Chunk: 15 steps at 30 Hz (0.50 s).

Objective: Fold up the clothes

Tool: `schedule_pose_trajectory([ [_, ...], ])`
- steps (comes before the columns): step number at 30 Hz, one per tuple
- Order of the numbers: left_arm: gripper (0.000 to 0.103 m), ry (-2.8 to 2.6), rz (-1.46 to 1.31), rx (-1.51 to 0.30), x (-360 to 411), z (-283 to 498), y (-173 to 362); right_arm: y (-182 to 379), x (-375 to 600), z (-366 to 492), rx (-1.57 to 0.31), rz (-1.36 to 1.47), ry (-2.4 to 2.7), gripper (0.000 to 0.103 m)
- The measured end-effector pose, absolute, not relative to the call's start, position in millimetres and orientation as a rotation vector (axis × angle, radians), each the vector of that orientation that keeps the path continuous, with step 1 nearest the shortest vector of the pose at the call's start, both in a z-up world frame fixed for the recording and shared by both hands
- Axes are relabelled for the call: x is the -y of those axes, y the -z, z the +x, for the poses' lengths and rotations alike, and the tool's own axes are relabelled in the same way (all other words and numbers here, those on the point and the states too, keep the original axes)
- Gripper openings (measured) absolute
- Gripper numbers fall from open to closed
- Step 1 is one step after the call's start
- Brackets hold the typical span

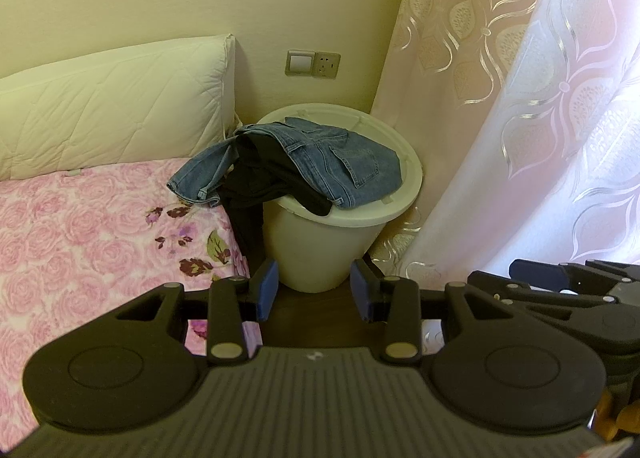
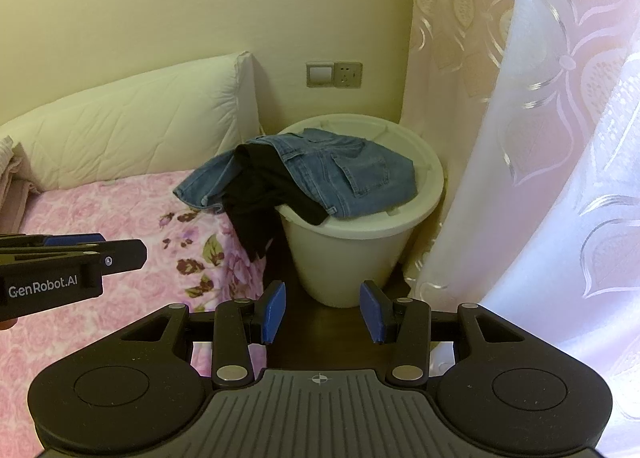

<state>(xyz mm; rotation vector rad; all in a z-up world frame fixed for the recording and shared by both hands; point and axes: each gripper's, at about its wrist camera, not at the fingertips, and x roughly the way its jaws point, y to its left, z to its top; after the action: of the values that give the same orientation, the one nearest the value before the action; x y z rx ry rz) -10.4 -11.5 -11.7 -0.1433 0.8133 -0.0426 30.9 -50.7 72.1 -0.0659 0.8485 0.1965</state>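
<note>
Jeans [image 1: 320,162] and black garment [image 1: 256,174] drape over white bin [image 1: 320,242]; left gripper [image 1: 314,290] and right gripper [image 2: 323,312] gape empty

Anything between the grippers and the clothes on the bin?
Nothing visible. Both the left gripper and right gripper are open and empty, facing the jeans and black garment draped over the white bin.

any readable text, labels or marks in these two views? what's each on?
"GenRobot.AI": white print on the side of the left gripper, seen in the right wrist view.
Small crosshair mark, no letters: on the right gripper body.
Faint mark on the left gripper's body in the left wrist view: too blurred to read.
Jeans, bin, socket: no readable text.
</note>
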Motion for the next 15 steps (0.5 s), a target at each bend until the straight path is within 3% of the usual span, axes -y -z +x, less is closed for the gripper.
schedule_pose_trajectory([
  [15, 0.036, 0.038, -0.178, -0.820, -10.6, -1.0, 10.3, -74.4, 37.4, 37.0, -0.841, -0.106, -0.196, 0.045],
])
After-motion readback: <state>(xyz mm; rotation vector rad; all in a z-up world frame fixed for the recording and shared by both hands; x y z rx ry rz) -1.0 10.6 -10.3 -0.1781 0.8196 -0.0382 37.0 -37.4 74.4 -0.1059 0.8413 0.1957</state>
